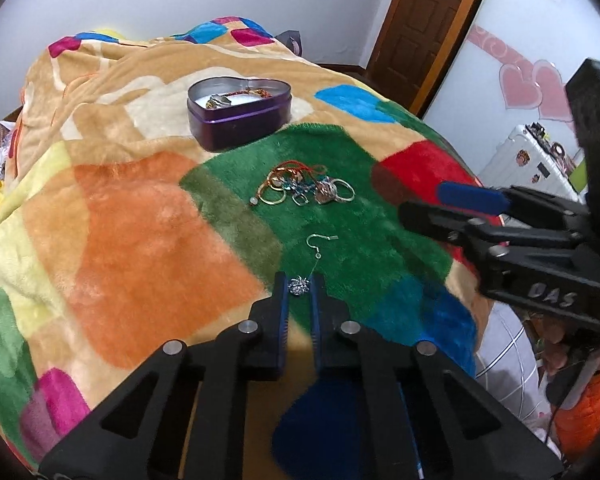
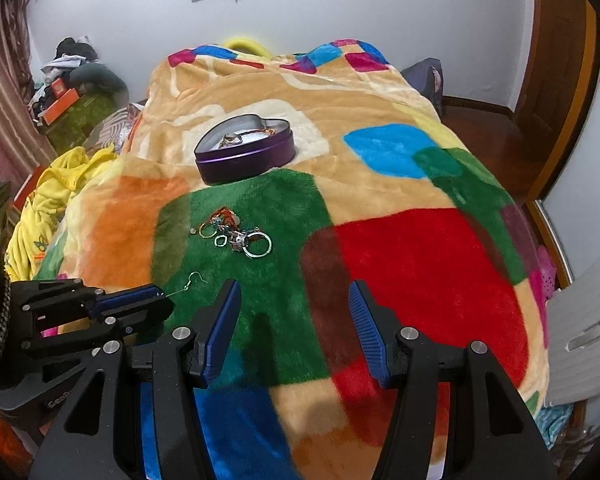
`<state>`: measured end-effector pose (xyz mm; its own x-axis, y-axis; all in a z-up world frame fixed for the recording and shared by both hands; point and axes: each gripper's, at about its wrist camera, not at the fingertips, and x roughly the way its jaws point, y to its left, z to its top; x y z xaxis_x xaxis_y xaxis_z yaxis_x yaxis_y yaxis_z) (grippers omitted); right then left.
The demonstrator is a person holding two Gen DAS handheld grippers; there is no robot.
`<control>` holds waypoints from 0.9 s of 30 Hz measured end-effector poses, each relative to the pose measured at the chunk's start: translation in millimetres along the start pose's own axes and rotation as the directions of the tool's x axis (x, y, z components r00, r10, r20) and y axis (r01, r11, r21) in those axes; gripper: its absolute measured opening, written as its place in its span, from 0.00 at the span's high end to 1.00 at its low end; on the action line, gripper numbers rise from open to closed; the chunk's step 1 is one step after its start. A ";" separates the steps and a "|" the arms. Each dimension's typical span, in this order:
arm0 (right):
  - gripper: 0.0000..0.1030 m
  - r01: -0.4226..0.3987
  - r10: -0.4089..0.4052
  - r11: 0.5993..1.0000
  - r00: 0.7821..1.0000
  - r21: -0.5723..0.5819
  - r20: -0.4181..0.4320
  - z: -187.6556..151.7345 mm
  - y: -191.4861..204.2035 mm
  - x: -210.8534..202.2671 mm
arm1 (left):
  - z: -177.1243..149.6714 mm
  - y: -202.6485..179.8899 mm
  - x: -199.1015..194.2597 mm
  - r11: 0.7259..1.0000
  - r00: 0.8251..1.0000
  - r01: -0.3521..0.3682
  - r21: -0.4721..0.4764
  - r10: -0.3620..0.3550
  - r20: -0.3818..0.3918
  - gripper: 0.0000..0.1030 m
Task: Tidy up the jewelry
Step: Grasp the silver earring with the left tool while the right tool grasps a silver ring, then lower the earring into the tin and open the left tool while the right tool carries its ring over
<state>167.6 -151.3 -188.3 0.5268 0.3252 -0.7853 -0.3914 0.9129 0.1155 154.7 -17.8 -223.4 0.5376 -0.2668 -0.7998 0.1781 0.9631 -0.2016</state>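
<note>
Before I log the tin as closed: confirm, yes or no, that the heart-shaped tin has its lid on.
No: the heart-shaped tin stands open on the blanket, its silver inside and some jewelry in it plainly visible.

Both handheld tools, the black plastic left gripper (image 1: 299, 286) and the matching black right gripper (image 2: 294, 300), had ribbed blue finger pads (image 2: 224, 320), round silver pivot pins, and raised lettering on the casing.

Even indoor light, fisheye-warped edges
</note>
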 end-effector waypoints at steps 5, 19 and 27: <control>0.49 -0.020 0.020 1.000 1.000 -0.012 -0.018 7.5 4.4 18.8 | 7.6 10.8 -4.5 1.000 1.000 -0.011 -0.028 0.012 0.023 0.91; 0.68 -0.043 0.041 0.995 0.999 -0.086 -0.028 13.3 18.8 45.6 | 23.4 33.8 -10.2 0.995 0.997 -0.046 -0.088 0.052 0.064 0.91; 0.73 -0.048 0.047 0.996 0.999 -0.076 -0.015 16.4 18.3 34.9 | 34.4 28.1 -25.0 0.996 0.992 -0.042 -0.079 0.051 0.112 0.91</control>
<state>191.2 -119.2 -203.6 0.4962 0.3640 -0.7882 -0.4723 0.8749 0.1067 174.6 14.8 -189.6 0.6350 -0.2193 -0.7407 0.0897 0.9733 -0.2113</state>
